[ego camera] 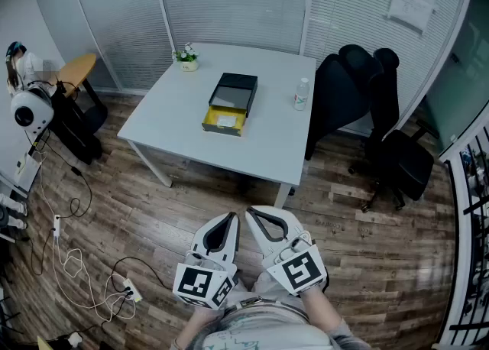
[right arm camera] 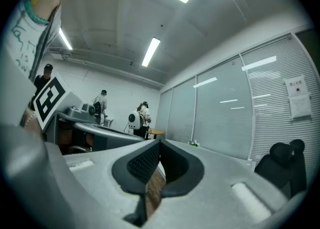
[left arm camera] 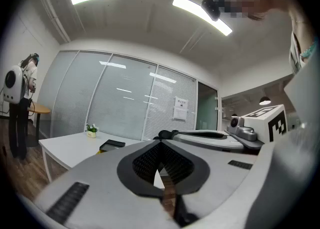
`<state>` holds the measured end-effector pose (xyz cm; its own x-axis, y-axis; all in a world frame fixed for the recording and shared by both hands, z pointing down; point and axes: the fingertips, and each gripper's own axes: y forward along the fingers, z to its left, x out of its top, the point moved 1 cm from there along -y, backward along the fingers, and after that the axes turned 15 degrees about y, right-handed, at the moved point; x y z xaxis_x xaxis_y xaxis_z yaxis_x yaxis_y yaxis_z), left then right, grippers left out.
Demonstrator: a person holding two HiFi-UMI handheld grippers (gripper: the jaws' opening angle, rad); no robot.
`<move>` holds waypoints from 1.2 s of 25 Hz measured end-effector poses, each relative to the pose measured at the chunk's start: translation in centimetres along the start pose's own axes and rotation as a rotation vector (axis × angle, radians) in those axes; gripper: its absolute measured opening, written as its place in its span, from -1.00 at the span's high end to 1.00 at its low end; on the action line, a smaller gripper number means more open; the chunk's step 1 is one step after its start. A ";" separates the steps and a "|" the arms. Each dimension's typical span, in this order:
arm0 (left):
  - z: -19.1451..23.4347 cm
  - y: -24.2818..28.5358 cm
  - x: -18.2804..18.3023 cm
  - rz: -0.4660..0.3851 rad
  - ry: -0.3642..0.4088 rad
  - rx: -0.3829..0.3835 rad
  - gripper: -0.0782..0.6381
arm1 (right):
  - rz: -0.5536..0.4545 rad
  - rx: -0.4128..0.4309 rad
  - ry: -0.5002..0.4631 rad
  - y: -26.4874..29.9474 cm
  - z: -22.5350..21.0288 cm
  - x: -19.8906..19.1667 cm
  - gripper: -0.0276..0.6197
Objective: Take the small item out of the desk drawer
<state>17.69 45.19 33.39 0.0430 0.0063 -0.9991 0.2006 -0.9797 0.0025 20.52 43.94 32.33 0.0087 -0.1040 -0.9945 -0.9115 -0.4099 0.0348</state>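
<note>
While we stand on the brown wood-plank floor [ego camera: 367, 249], well back from the table, both grippers hang low in front of us, pointing level. At the far left of the head view, a white round-headed device on a dark stand [ego camera: 30, 108] rises above loose white cables [ego camera: 72, 260] that trail over the planks.

Next comes the white rectangular table [ego camera: 168, 123], with a small potted plant [ego camera: 187, 56] at its far left corner. Near the table's middle sits a black box-shaped drawer unit [ego camera: 238, 85], its yellow drawer [ego camera: 221, 130] pulled out towards us. A small pale item [ego camera: 225, 120] lies inside that drawer (too small for us to say what it is).

Below, well apart from the table, the left gripper [ego camera: 228, 220] has its jaws pressed together with nothing between them. We see the same in the left gripper view, where the dark ribbed pads [left arm camera: 150, 162] meet at the tip. Just beside it, the right gripper [ego camera: 256, 213] likewise has its jaws closed tight on nothing, its ribbed pads [right arm camera: 145, 162] touching in the right gripper view.

Further right on the table, a clear plastic bottle [ego camera: 302, 94] stands upright near the right edge. Past that edge, black office chairs [ego camera: 382, 134] stand in front of the pale window blinds [ego camera: 344, 4].
</note>
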 end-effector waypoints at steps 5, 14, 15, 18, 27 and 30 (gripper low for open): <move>-0.9 -0.7 0.0 -0.002 -0.002 0.009 0.79 | -0.038 0.018 0.017 -1.2 0.4 0.3 0.91; -1.8 -1.4 -1.0 0.015 -0.014 0.048 0.79 | -0.023 0.053 0.025 -2.0 0.4 -0.5 0.91; -1.7 -1.5 -1.1 0.017 -0.018 0.049 0.79 | -0.022 0.052 0.026 -2.0 0.3 -0.7 0.91; -1.2 -1.1 -1.3 0.021 -0.026 0.050 0.79 | -0.016 0.052 0.036 -1.4 -0.1 -0.9 0.91; 3.5 3.8 -2.6 0.021 -0.034 0.005 0.79 | -0.015 0.018 0.054 3.6 -3.8 -0.8 0.91; 5.6 6.4 -2.5 0.016 -0.023 -0.025 0.79 | -0.022 -0.008 0.046 6.1 -5.7 -0.3 0.91</move>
<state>13.37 37.73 35.66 0.0237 -0.0144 -0.9996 0.2242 -0.9743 0.0193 17.32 36.33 33.38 0.0477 -0.1363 -0.9895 -0.9074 -0.4201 0.0142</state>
